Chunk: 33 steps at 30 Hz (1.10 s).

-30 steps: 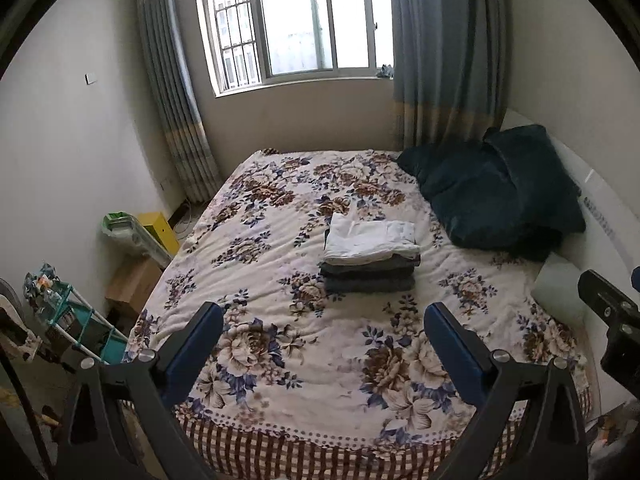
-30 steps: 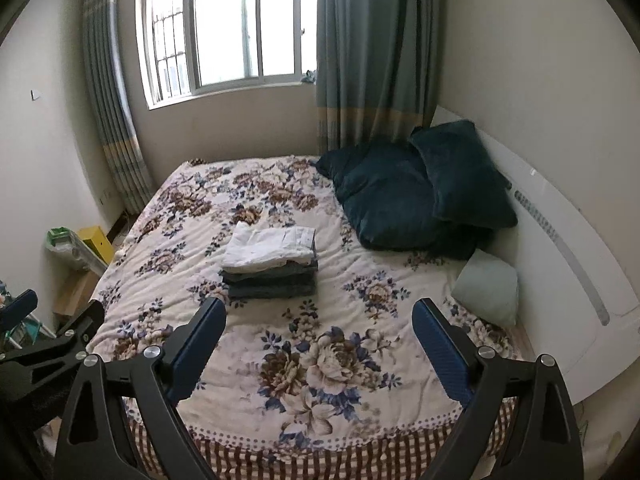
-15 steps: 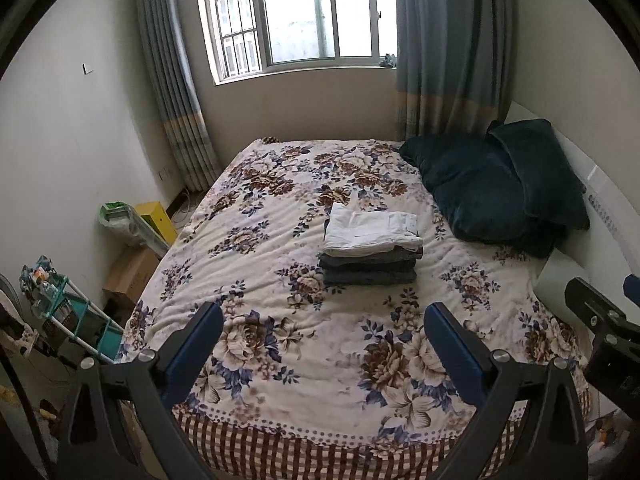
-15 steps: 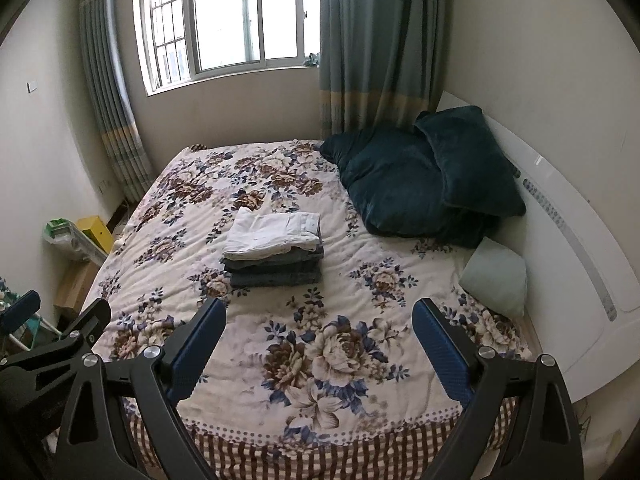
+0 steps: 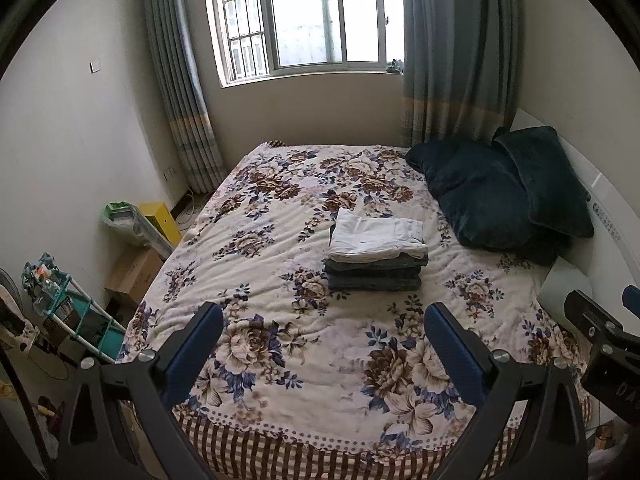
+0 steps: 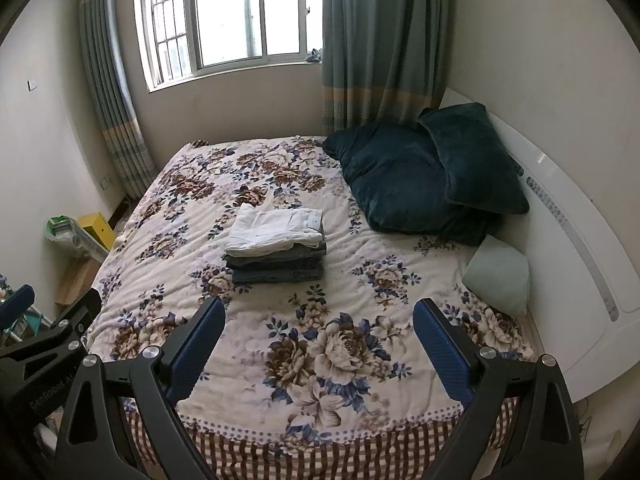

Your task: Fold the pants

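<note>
Pants, folded: a neat stack of folded pants sits on the bed, roughly mid-mattress, a white pair on top of two or three dark grey denim pairs, well apart from both grippers. Nearest the cameras, the left gripper with black frame and blue padded fingers is spread wide, nothing between them, hovering over the near foot edge of the bed. Right gripper, same build, also spread wide and empty, blue pads above the near edge; each gripper shows at the side of the other's view, left one at the left rim of the right view, right one at the right rim of the left view. Under them, the cream floral blanket with brown and blue flowers covers the bed, a brown checked border hanging at the near edge. Toward the right side, a small pale green cushion lies by the white curved headboard. Beyond it, two large dark teal velvet pillows are piled at the far right corner. Left of the bed on the floor: teal rack, cardboard box, yellow box. Farthest back, the barred window with grey-blue curtains on both sides.
</note>
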Motion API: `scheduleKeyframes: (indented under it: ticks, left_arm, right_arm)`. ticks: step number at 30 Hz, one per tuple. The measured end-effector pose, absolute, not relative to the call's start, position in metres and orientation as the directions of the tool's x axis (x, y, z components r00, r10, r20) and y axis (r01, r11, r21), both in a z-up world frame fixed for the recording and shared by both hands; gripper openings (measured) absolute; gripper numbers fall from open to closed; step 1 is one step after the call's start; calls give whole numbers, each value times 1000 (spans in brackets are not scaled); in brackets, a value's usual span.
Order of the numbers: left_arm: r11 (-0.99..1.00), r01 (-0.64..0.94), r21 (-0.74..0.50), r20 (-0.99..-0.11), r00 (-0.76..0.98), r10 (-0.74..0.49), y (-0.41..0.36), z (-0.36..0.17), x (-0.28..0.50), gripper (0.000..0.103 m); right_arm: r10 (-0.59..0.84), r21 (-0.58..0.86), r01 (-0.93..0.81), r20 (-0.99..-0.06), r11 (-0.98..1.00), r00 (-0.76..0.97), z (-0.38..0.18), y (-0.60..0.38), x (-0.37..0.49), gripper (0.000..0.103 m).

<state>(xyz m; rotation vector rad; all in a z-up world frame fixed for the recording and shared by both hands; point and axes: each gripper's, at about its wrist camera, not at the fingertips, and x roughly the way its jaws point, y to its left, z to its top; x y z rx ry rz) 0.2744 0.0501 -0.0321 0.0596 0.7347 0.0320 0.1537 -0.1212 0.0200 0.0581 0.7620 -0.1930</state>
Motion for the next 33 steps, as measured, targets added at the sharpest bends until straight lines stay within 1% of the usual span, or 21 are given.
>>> scheduleKeyframes:
  ticks: [20, 33]
  left_arm:
    - [998, -12, 64, -663, 747, 52, 53, -28, 278, 103]
    - [998, -14, 64, -658, 751, 52, 52, -24, 281, 103]
  right_arm:
    - [-145, -11, 190, -692, 982, 707, 6, -114, 152, 97]
    - [-146, -14, 189, -691, 982, 708, 7, -112, 152, 97]
